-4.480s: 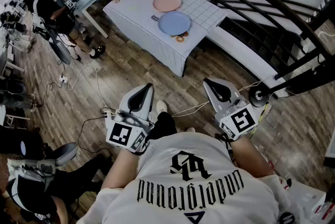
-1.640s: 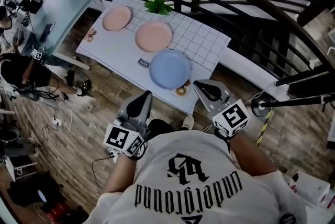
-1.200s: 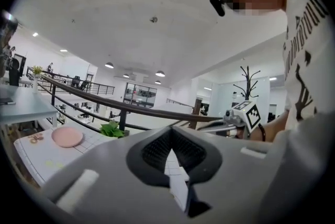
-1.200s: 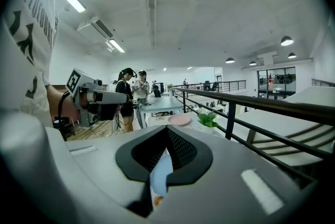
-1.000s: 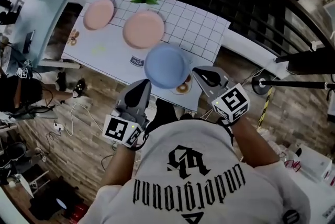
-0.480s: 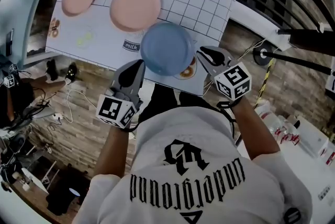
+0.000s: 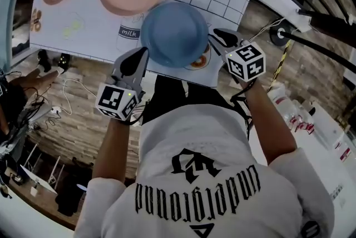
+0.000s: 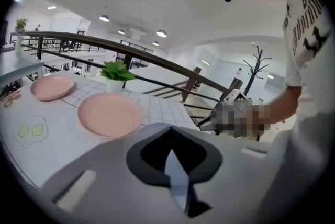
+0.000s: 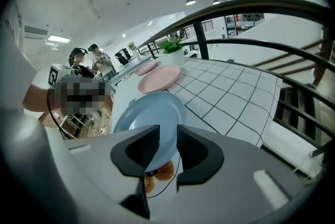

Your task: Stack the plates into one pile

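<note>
Seen from above, the blue plate (image 7: 174,34) lies at the table's (image 7: 94,42) near edge between the left gripper (image 7: 144,52) and the right gripper (image 7: 214,36); the left gripper view shows jaws pressed together, and the right gripper view shows jaws that have just been opening to a narrow gap, the plate's rim seen through it, ungripped.

White short-sleeved T-shirt (image 7: 167,137) with black gothic lettering (image 7: 197,201) and emblem (image 7: 194,163) on its back. Left gripper (image 7: 143,53) and right gripper (image 7: 218,36): grey shells, black-lined jaws, white cubes (image 7: 117,102) with black square markers.

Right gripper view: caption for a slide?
Approach: right gripper, jaws just opening, frames the blue plate rim; nothing gripped yet.
</note>
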